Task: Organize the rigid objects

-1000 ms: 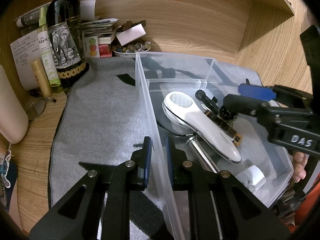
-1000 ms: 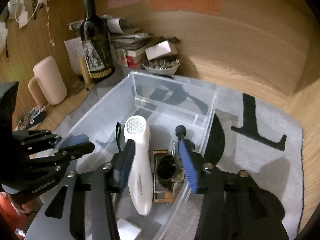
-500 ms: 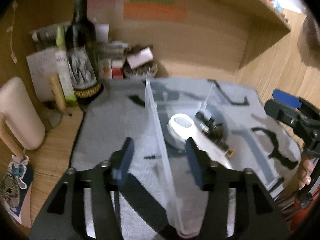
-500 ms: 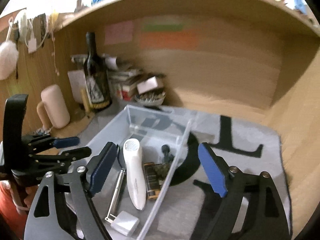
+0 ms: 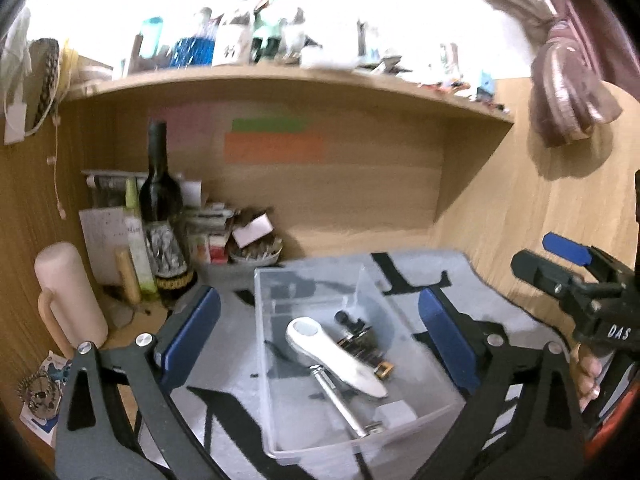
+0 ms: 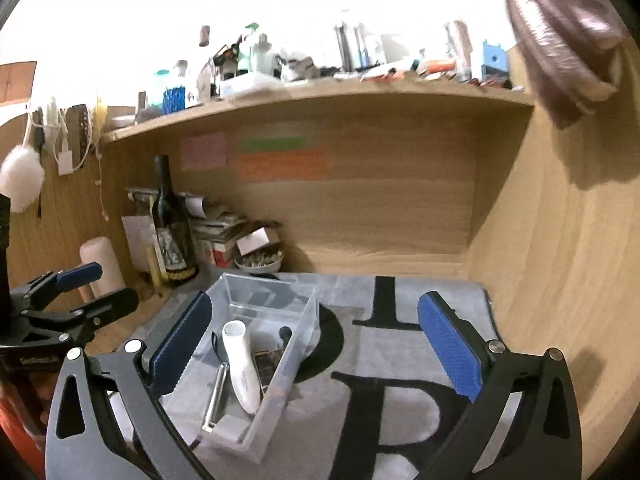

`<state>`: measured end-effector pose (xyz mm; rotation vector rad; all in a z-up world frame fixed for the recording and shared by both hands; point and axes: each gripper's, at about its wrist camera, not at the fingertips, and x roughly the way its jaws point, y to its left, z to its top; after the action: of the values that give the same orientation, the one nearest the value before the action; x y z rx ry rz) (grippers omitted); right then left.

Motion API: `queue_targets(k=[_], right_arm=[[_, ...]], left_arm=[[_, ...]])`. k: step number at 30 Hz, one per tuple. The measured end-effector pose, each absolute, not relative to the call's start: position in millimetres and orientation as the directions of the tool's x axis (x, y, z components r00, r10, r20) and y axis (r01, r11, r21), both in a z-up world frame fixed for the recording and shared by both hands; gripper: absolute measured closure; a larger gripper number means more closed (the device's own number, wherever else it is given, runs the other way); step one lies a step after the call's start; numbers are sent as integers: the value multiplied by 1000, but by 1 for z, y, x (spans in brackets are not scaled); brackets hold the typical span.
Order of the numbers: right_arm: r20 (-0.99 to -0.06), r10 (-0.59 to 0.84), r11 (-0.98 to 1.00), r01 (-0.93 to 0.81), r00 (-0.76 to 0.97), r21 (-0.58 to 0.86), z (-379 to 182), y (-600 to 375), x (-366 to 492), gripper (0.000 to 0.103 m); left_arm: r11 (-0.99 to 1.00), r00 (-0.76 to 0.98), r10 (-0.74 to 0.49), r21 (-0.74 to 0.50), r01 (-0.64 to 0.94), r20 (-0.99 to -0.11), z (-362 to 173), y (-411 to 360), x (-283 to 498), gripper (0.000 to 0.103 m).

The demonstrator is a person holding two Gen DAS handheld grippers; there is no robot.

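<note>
A clear plastic box (image 5: 262, 344) (image 6: 289, 364) stands on the grey mat. Inside lie a white handheld device (image 5: 336, 356) (image 6: 240, 364), a metal tool (image 5: 340, 400) (image 6: 214, 396), a small white cube (image 5: 394, 414) and dark small items (image 5: 358, 330). My left gripper (image 5: 318, 316) hangs above and behind the box, its jaws opening wide, with the pads touching nothing. My right gripper (image 6: 316, 316) is also back from the box with jaws opening, empty. Each gripper shows in the other's view: the right gripper (image 5: 560, 268), the left gripper (image 6: 80, 288).
A wine bottle (image 5: 162, 220), a pale pink mug (image 5: 68, 300), stacked papers and a bowl (image 5: 256, 254) crowd the back left corner. The mat (image 6: 400, 360) bears big black letters. Wooden walls close in behind and at the right; a cluttered shelf (image 6: 320, 96) runs overhead.
Both grippers let go of the box walls, opened wide and drew back and upward. The box stays on the mat and looks smaller and farther in both views.
</note>
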<state>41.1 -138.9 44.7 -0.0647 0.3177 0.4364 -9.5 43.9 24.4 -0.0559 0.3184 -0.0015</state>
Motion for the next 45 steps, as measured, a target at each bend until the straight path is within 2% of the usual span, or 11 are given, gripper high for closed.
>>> queue_targets(k=[13,45], right_arm=[[-265,411,902,-432,872,-23,47,-148,15,0],[-284,412,902,-431,866,-6,43,-148,17,0]], left_arm=[[995,953,-15,-103,-17,-304,26,40,-15,0],[995,950,-11,-98,-20,-312,23,42,-15,0]])
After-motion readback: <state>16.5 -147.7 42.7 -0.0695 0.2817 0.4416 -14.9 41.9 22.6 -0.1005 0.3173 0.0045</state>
